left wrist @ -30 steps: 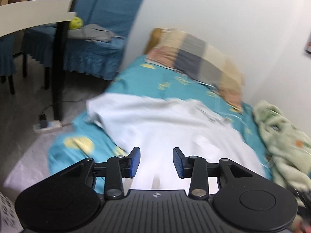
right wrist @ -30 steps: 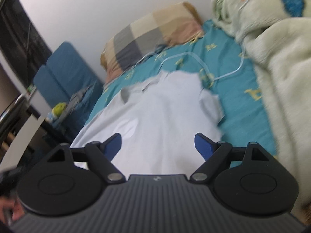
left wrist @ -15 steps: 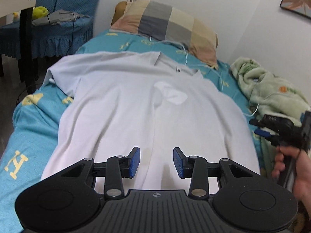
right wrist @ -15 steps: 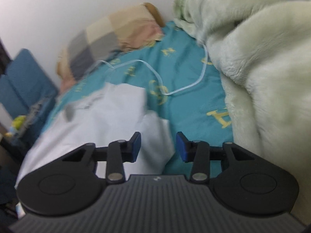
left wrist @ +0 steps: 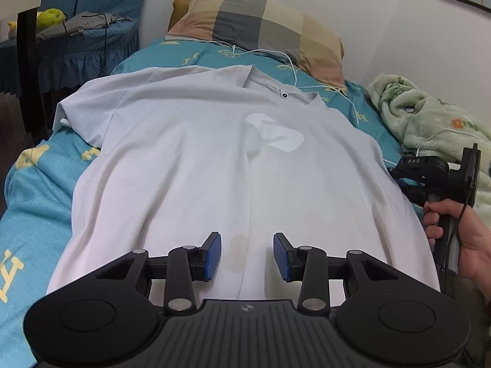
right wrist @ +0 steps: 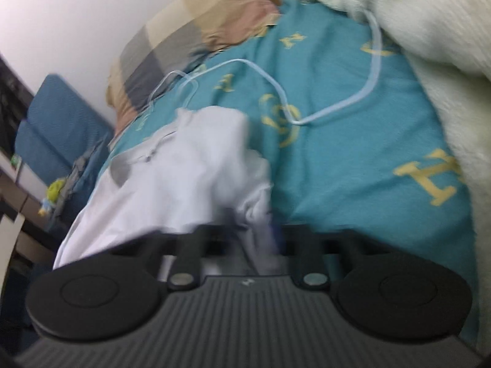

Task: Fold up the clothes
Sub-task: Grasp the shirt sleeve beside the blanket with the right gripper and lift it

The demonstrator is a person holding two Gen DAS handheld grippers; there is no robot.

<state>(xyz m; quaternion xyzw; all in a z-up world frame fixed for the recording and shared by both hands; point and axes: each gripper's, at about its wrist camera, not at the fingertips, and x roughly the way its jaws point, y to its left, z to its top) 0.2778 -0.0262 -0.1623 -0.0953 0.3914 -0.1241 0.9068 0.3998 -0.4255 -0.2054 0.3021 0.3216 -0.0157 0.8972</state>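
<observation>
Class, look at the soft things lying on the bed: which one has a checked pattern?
The pillow at the head of the bed: checked in grey, beige and pink. The T-shirt is plain white; the fleece blanket is pale green.

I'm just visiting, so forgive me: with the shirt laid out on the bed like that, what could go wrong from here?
The right tool is closing on the white T-shirt's sleeve edge; the blurred picture suggests a thin pinch that might slip. A white cable lies on the bed sheet close to that sleeve, so a lift could snag it. The left tool hangs open over the hem, holding nothing, so the shirt may drag or bunch.
</observation>
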